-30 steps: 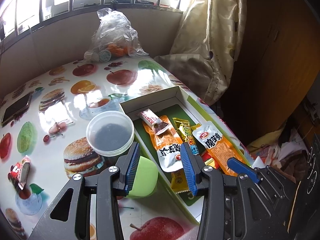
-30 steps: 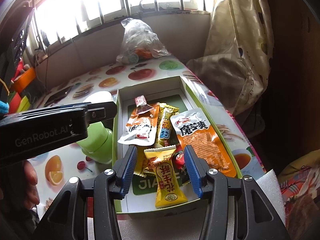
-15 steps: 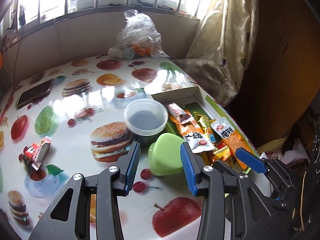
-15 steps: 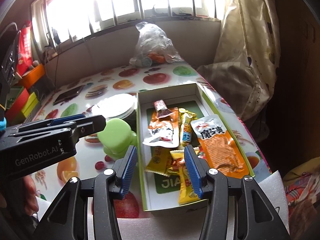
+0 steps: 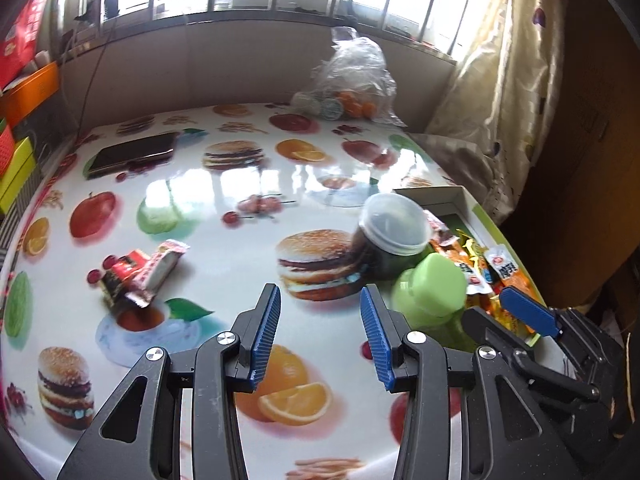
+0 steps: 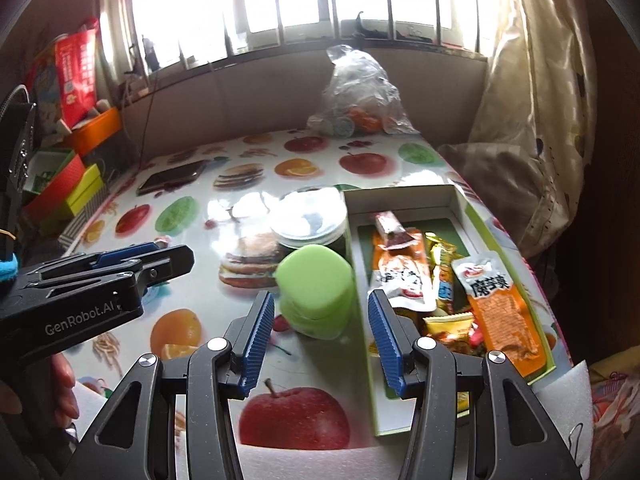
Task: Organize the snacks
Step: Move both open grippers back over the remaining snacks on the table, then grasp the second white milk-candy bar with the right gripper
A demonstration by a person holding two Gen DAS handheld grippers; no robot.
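A shallow white and green box at the table's right side holds several snack packets, among them an orange packet and a yellow one. One red and white snack packet lies loose on the fruit-print tablecloth, left of and beyond my left gripper, which stands open with nothing between its blue pads. My right gripper is open too, over the cloth just left of the box, with a green-lidded jar beyond its tips. That right gripper's blue fingertip shows in the left wrist view.
A clear-lidded dark tub stands by the box next to the green jar. A phone lies at the far left, a plastic bag of food at the back. Coloured boxes sit off the left edge; a curtain hangs right.
Both grippers have swung left, away from the box. The left one now faces the open tablecloth with the loose red packet nearer its centre; the right one has left the box for the green jar.
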